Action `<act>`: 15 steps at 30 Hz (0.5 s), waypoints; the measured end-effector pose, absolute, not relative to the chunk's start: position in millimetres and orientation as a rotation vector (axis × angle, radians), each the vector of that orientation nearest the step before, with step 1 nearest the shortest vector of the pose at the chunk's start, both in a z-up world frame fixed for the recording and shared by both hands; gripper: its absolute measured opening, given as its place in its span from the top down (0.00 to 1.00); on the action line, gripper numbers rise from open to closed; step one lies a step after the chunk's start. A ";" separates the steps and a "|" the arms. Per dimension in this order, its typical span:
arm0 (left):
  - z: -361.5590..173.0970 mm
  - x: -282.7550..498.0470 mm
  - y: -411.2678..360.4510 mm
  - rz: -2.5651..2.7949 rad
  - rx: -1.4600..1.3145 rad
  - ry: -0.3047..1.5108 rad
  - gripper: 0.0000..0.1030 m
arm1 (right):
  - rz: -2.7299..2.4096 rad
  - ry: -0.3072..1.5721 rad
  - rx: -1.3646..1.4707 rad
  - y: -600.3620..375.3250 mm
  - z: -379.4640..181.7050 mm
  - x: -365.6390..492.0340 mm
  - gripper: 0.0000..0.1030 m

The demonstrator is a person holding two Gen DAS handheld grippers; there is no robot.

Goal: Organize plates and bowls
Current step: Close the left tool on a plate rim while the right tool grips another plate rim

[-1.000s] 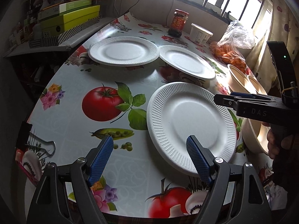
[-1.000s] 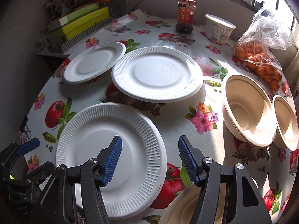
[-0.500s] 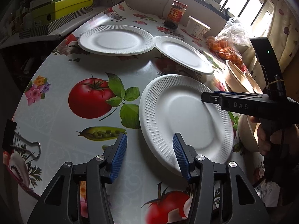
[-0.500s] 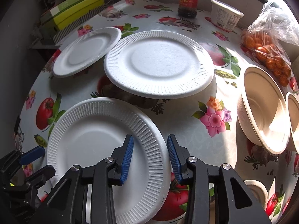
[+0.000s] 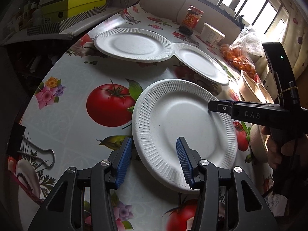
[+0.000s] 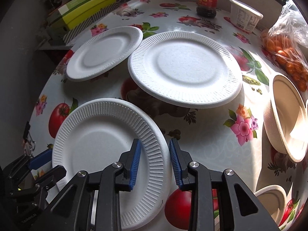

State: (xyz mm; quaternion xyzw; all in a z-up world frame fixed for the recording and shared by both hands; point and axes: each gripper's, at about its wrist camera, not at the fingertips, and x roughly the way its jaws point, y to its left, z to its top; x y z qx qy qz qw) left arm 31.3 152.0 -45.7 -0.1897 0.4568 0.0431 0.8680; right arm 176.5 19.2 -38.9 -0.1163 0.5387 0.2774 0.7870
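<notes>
1. A white ribbed paper plate, the nearest plate [image 6: 107, 154], lies flat on the desk [image 5: 77, 134] at its near edge; the desk wears a cloth printed with tomatoes, flowers and peas.
2. The right tongs [image 6: 155, 163] are released, blue pads parted; they straddle the right rim of the nearest plate, one pad above the plate's ribbed border and the other just outside it; whether either pad touches the rim cannot be told.
3. The left tongs [image 5: 154, 159] are also released, pads apart; they straddle the plate's near-left rim, the left pad outside the plate and the right pad above its inner surface.
4. Seen from the left wrist, the right tongs reach in from the right over the same plate [image 5: 182, 127], held by a hand [image 5: 277, 146].
5. Beyond it a second plate [image 6: 184, 67] sits raised off the cloth; what holds it up is hidden; a third plate [image 6: 104, 53] lies further left, its rim tucked just under the second one's edge.
6. At the right edge stand two tan bowls, the larger bowl [image 6: 284, 119] tilted; a further bowl [image 6: 273, 198] sits at the near right corner.
7. At the far side: a red-labelled jar [image 6: 207, 0], a white tub [image 6: 245, 14], and a clear bag of small orange fruit [image 6: 286, 52].
8. A binder clip [image 5: 28, 150] lies at the desk's left edge; yellow-green boxes [image 5: 73, 5] are stacked on a shelf beyond.
</notes>
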 end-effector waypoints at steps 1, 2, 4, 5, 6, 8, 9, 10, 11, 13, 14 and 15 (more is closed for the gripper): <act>-45.6 30.4 154.4 0.096 -0.399 0.955 0.52 | 0.601 1.162 -0.252 21.9 -38.8 175.9 0.70; -45.5 29.4 156.7 0.103 -0.401 0.954 0.52 | 0.606 1.162 -0.251 24.4 -38.6 175.4 0.70; -45.2 27.7 160.8 0.114 -0.404 0.954 0.52 | 0.613 1.165 -0.250 29.2 -38.6 174.3 0.70; -45.0 26.9 162.6 0.118 -0.403 0.953 0.52 | 0.618 1.167 -0.246 31.3 -38.6 174.0 0.70; -44.9 26.1 164.4 0.123 -0.401 0.952 0.52 | 0.621 1.170 -0.241 32.9 -38.7 173.8 0.70; -43.7 25.2 167.0 0.131 -0.402 0.948 0.52 | 0.627 1.174 -0.233 36.7 -38.8 173.4 0.70; -43.2 25.0 168.4 0.136 -0.400 0.946 0.52 | 0.628 1.176 -0.230 38.4 -38.9 173.2 0.70; -42.8 24.9 169.9 0.142 -0.400 0.946 0.52 | 0.629 1.177 -0.228 40.2 -38.9 173.1 0.70; -42.4 24.8 171.0 0.146 -0.403 0.944 0.52 | 0.633 1.179 -0.223 41.8 -38.9 173.0 0.70; -41.6 24.5 172.7 0.151 -0.401 0.942 0.52 | 0.638 1.185 -0.211 45.4 -39.2 173.4 0.70; -41.4 24.3 173.2 0.156 -0.399 0.943 0.52 | 0.636 1.185 -0.208 46.9 -39.1 173.6 0.70; -41.1 24.1 174.2 0.162 -0.397 0.941 0.52 | 0.637 1.185 -0.206 48.3 -39.2 174.1 0.70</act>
